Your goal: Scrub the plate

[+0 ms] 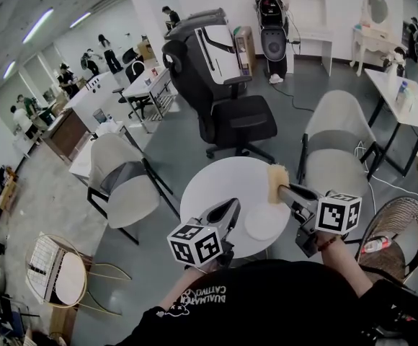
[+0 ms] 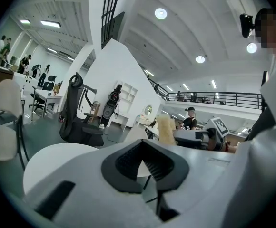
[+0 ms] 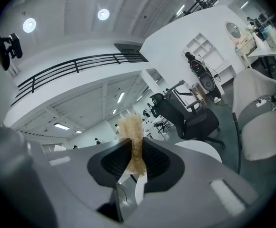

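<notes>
A white plate (image 1: 266,222) lies on the round white table (image 1: 216,186), near its front right edge. My right gripper (image 1: 282,190) hovers above the plate's far side, shut on a tan scrubbing sponge (image 1: 277,182) that sticks up past its tips. In the right gripper view the sponge (image 3: 132,137) is pinched between the dark pads. My left gripper (image 1: 230,207) is held over the table just left of the plate, shut with nothing in it. From the left gripper view, the sponge (image 2: 166,129) shows off to the right above the table (image 2: 57,160).
A black office chair (image 1: 227,103) stands behind the table. Grey shell chairs sit at the left (image 1: 122,182) and right (image 1: 335,146). A wicker chair (image 1: 403,222) with a bottle (image 1: 375,245) on it is at my right. A white desk (image 1: 411,96) stands further right.
</notes>
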